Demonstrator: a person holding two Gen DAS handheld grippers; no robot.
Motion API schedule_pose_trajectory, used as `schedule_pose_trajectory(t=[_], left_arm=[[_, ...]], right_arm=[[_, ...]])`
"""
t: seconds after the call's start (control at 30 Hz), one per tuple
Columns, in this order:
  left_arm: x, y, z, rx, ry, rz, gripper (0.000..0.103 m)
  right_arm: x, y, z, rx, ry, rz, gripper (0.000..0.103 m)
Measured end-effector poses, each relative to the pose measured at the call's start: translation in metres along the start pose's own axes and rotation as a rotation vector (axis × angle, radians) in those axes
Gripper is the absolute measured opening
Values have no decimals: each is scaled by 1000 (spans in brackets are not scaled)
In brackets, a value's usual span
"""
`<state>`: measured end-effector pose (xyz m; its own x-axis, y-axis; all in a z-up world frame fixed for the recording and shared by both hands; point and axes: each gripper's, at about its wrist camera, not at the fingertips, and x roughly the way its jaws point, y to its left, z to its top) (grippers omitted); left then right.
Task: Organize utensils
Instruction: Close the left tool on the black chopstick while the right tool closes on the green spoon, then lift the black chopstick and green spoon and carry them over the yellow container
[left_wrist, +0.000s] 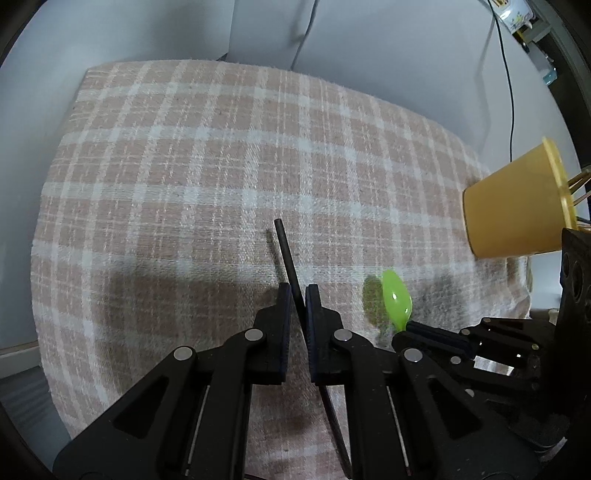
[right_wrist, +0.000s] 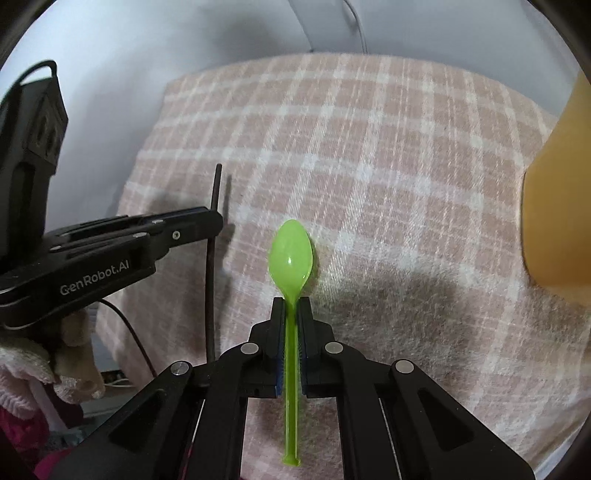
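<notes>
My left gripper (left_wrist: 297, 290) is shut on a thin black chopstick (left_wrist: 286, 254) that points forward, held just above the checked cloth (left_wrist: 184, 166). My right gripper (right_wrist: 291, 302) is shut on the handle of a green plastic spoon (right_wrist: 290, 254), bowl forward, held over the cloth (right_wrist: 388, 166). The spoon (left_wrist: 396, 297) and right gripper (left_wrist: 410, 326) show at the right of the left wrist view. The left gripper (right_wrist: 218, 218) and chopstick (right_wrist: 211, 280) show at the left of the right wrist view. A yellow cup (left_wrist: 517, 206) with sticks in it stands at the right.
The yellow cup (right_wrist: 557, 192) is close at the right edge of the right wrist view. A white wall with hanging cables (left_wrist: 508, 74) lies behind the table. Pink fabric (right_wrist: 22, 369) and a dark cable (right_wrist: 129, 332) lie off the table's left edge.
</notes>
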<state>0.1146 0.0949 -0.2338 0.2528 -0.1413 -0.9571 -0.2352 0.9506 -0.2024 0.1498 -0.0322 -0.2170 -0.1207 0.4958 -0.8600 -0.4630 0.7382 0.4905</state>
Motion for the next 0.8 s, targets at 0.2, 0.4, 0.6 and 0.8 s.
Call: schedule_pose_trajectory(t=[0.2,0.4,0.6,0.8], left_arm=[[-27,3,0,1,-32,-23,5],[-59,5,5,27,-79,-27,4],[-88,-14,12,58,-138,-32,3],[-117,-27,10,79,-202,-40,3]], right_arm=[[-15,1,-1,-9,-48,-4,5],[-31,-8,-7,2,-82,-12,5],[-57,-10,-14,6,-137,4,5],[-82,-11,-20,-1,-189,8,5]])
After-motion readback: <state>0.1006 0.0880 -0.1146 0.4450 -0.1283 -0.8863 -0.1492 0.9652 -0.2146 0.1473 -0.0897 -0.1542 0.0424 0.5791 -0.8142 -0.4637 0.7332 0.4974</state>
